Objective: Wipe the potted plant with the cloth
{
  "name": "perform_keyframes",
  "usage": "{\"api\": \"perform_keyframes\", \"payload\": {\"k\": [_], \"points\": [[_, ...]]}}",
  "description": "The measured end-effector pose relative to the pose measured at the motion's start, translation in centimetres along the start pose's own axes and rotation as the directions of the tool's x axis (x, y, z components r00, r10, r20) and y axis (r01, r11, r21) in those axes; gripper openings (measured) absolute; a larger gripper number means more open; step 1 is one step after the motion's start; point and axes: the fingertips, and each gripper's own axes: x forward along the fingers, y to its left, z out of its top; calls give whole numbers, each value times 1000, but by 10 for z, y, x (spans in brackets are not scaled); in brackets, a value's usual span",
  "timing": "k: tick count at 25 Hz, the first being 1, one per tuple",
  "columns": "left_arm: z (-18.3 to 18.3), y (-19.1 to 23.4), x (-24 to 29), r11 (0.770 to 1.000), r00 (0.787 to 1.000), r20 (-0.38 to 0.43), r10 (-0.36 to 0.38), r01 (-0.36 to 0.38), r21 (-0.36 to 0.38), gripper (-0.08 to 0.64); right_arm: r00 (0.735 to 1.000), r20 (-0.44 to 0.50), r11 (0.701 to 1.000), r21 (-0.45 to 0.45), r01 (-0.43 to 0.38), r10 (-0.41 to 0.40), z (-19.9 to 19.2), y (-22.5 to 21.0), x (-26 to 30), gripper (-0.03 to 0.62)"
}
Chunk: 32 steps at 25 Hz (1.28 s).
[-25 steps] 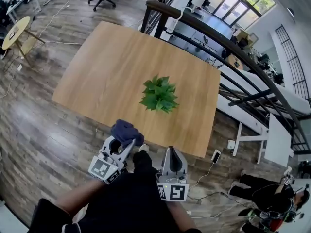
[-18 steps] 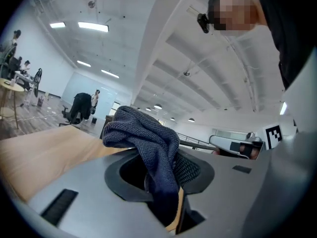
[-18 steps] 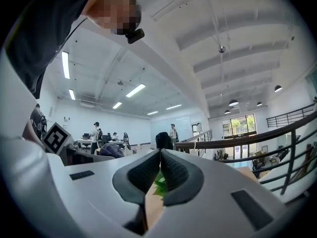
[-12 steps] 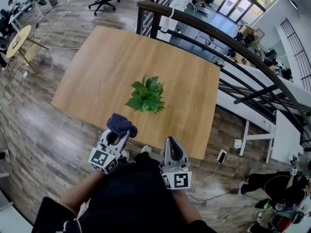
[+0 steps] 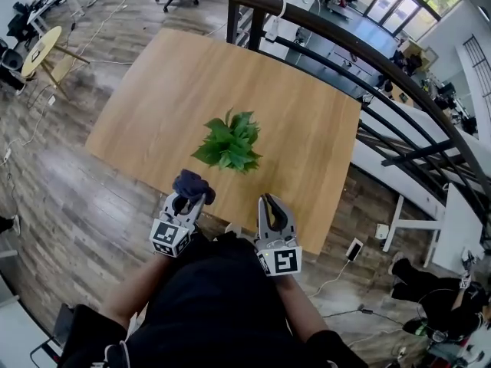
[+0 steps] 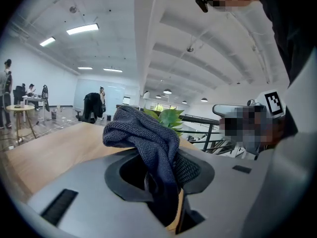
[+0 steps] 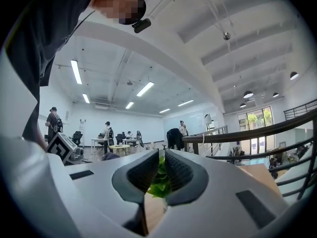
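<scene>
Jaws of the left gripper (image 5: 186, 202): clamped on a dark blue cloth (image 5: 193, 184), bunched and spilling up over the tips. In the left gripper view, a knitted wad (image 6: 148, 143) pinched low between the pads, its loose end folded over to the left. Jaws of the right gripper (image 5: 267, 202): closed together on nothing, with only a thin slit between them and green leaves (image 7: 159, 180) showing through it from beyond.

Potted plant (image 5: 227, 142): upright on the wooden bench (image 5: 153, 83), roughly mid-width and nearer the front edge, pot hidden under the foliage. Cloth near the plant, apart from it, no contact with the leaves. Both grippers side by side at the bench's near edge, pointing toward the plant, the left one's marker cube (image 5: 170, 238) and the right one's (image 5: 279, 261) close to the person's dark clothing.

Around the bench: plank floor (image 5: 69, 190), a dark railing (image 5: 368, 60) along the far right, a small round table (image 5: 40, 48) at far left.
</scene>
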Motion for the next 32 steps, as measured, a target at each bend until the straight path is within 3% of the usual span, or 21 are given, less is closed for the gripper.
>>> {"api": "perform_keyframes", "payload": {"k": [1, 3, 10, 13, 17, 21, 25, 28, 32], "points": [[-7, 5, 0, 1000, 1000, -15, 19, -19, -3, 144, 1000, -18, 1000, -9, -7, 7, -9, -2, 4, 32], [-18, 13, 4, 999, 998, -37, 43, -44, -20, 144, 998, -52, 1000, -8, -26, 25, -27, -9, 14, 154], [-49, 34, 19, 999, 994, -105, 42, -45, -27, 144, 987, -162, 1000, -6, 3, -4, -94, -26, 45, 255], [-74, 46, 35, 998, 986, -164, 42, -49, -34, 144, 972, -233, 1000, -20, -23, 18, -122, -34, 58, 268], [-78, 69, 50, 998, 981, -184, 59, -63, -14, 144, 955, -297, 999, 41, 29, -16, -156, -47, 78, 270], [-80, 87, 71, 997, 978, -201, 62, -71, -37, 144, 923, -384, 999, -36, -30, 14, -187, -44, 94, 272], [-86, 98, 94, 997, 963, -264, 62, -47, 63, 144, 902, -431, 996, -70, -50, 15, -203, -41, 106, 296], [-95, 98, 114, 993, 947, -320, 23, 16, 118, 144, 888, -458, 994, -72, -83, 41, -213, -42, 120, 307], [-104, 88, 133, 964, 926, -377, -38, 133, 228, 144, 846, -532, 990, -94, -108, 41, -233, -50, 132, 308]]}}
